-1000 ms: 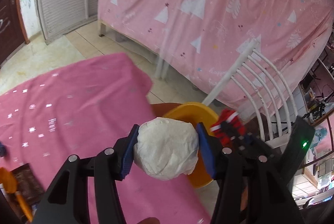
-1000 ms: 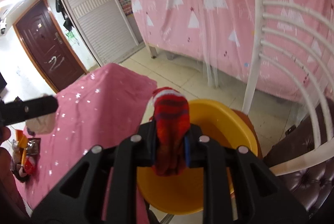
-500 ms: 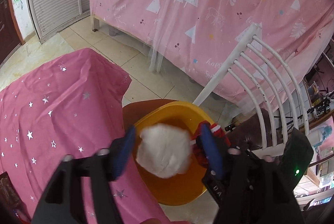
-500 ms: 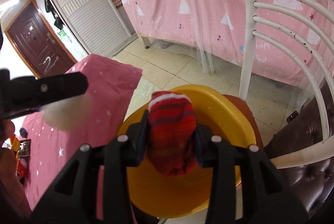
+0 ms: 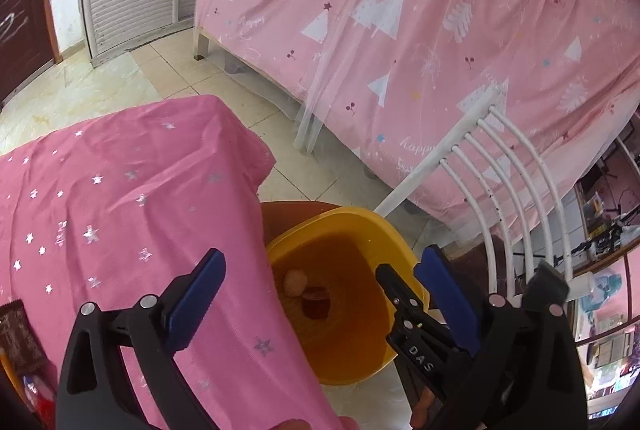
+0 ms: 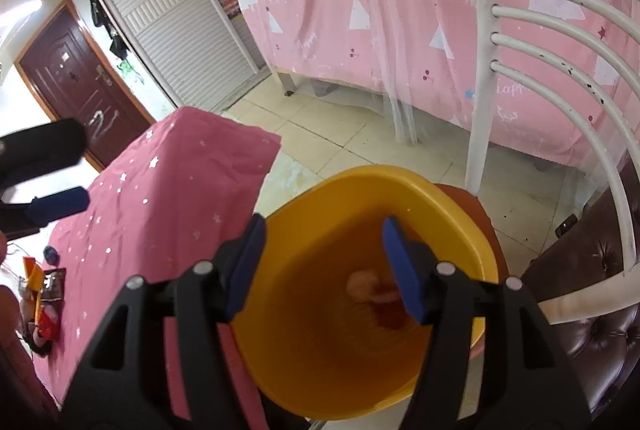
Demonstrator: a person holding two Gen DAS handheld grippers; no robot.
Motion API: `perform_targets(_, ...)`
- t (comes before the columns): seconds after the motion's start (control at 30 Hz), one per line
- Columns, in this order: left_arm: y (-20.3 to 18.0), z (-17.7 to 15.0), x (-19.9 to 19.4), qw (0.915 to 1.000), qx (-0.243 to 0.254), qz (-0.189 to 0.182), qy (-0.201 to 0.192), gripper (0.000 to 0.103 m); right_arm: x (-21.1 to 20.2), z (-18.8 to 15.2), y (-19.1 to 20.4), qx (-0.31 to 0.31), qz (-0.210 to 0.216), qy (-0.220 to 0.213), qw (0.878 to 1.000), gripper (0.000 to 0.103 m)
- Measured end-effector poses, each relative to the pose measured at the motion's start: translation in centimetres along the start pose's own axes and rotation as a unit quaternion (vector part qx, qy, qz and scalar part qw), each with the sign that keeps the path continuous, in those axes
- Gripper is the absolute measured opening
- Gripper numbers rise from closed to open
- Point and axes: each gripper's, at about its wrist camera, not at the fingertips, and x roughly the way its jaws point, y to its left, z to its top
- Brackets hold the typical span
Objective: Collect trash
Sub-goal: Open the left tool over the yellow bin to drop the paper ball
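- Left hand-held gripper (image 5: 320, 284): black plastic arms with blue rubbery pads, jaws spread wide and opening further, nothing between them; poised over the edge where table meets basin.
- Right hand-held gripper (image 6: 324, 266): same black frame and blue pads, jaws about half apart and opening, empty; aimed down into the basin.
- Round, smooth yellow plastic basin (image 5: 394, 242): glossy, deep walls, set on a brown rounded seat just beside the table's corner.
- Pale crumpled wad (image 5: 295, 282): soft and lumpy, resting at the bottom of the basin, blurred in the right wrist view (image 6: 360, 284).
- Red knitted piece (image 5: 316, 304): lying on the basin floor, touching the wad; details too blurred to make out.
- Table under a pink cloth with silver stars (image 5: 120, 213): thin, wrinkled fabric draped over the corner; brown wrapper (image 6: 54, 284) and orange packet (image 6: 34, 276) lying at its far end.
- White metal chair back (image 6: 560, 41): curved tubular bars with chipped paint, above a dark tufted leather cushion (image 6: 600, 294).
- Pink curtain with white tree prints (image 5: 400, 9): hanging in loose folds beyond a pale tiled floor (image 6: 340, 133).
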Motion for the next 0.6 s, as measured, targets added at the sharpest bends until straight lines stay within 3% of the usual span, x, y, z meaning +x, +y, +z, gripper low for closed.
perform_targets(0.33, 1.9, -0.2, -4.4, 0.9993, -0.017, 0.000, -0.032, 0.092, -1.9, 0.2, 3.3, -0.038, 0.016, -0.024, 0.999, 0.061)
perform_targets(0.47, 3.7, -1.2, -6.8, 0.9986, -0.035, -0.014, -0.037, 0.092, -2.6, 0.0, 5.2, -0.062, 0.023, -0.031, 0.997, 0.064)
perform_targets(0.6, 5.1, -2.6, -9.4, 0.9980, -0.029, 0.000, -0.057, 0.092, -3.1, -0.4, 7.2, -0.086, 0.035, -0.035, 0.995, 0.064)
